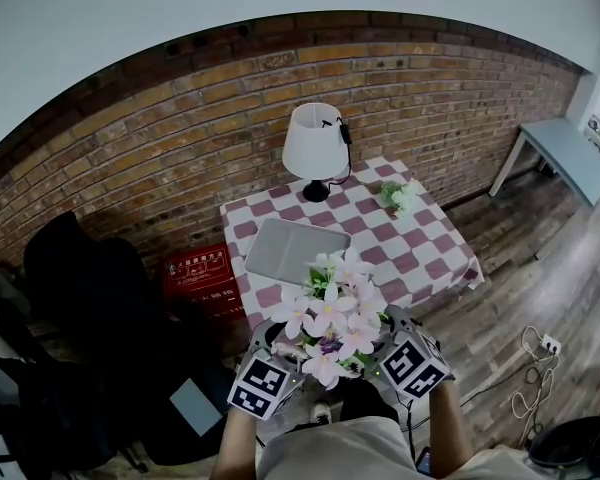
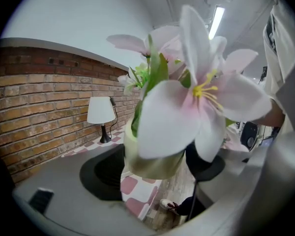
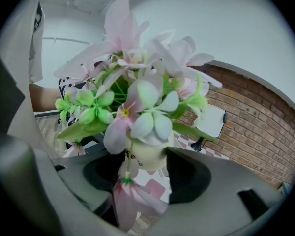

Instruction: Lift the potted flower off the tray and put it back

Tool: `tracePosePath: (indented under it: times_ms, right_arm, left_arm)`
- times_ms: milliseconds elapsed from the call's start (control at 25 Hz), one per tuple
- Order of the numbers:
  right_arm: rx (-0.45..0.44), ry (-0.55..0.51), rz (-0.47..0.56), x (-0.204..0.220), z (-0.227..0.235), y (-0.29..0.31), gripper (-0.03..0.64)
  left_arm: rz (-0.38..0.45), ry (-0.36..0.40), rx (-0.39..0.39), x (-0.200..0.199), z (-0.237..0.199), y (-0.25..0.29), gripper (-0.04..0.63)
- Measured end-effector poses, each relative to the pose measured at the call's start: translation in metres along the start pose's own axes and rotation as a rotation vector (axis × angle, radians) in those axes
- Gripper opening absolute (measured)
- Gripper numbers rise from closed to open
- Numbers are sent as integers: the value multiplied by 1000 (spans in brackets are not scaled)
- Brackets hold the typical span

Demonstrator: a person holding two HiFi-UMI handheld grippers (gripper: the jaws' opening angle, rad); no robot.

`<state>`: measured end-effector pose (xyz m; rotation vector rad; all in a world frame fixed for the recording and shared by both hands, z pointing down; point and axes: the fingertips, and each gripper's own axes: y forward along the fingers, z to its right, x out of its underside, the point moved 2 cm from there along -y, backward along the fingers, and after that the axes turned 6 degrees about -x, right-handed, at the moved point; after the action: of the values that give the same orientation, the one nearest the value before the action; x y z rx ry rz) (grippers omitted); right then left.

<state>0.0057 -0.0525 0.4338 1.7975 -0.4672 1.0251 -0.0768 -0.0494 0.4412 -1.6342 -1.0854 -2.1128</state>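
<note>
The potted flower, pink-white blooms in a cream pot, hangs in the air close to my body, in front of the table's near edge. Both grippers hold it from opposite sides. In the left gripper view the pot sits between the two dark pads of my left gripper, pressed on both sides. My right gripper likewise pinches the pot. In the head view blooms hide the jaws of the left gripper and right gripper. The grey tray lies bare on the table.
The table has a pink-and-white checked cloth, with a white lamp at its far edge and a small plant at the far right. A red box stands on the floor to the left, and cables lie to the right.
</note>
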Motion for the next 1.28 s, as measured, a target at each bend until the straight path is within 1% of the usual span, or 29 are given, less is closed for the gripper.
tracePosePath:
  times_ms: [200,360,520,640,760,880,1120,1280]
  right_arm:
    - [-3,15,4,3,7,6,284]
    - [-14,30,0,8,17,16,284]
    - [-27,39,-6,11,35,28,284]
    - [-47,73,-5,18,49,39,284]
    - [-61,108,-1,25,66,52,284]
    - [-71,117,-5,32,86,66,284]
    - [-114,112,-8,44,128,106,284]
    - [-142,97,-19,54,152,137,284]
  left_arm:
    - [-6,4,8,1,-5,8,414]
    - [-20,-9,15,4,-14,20,414]
    - [-34,-21,15,6,-26,37,414]
    - [-53,-28,15,9,-36,53,414]
    - [-77,-19,13,10,-46,71,414]
    - [-96,-14,11,11,-59,93,414]
    - [-151,-60,-8,26,-93,135,414]
    - [-167,-93,-15,38,-117,164,414]
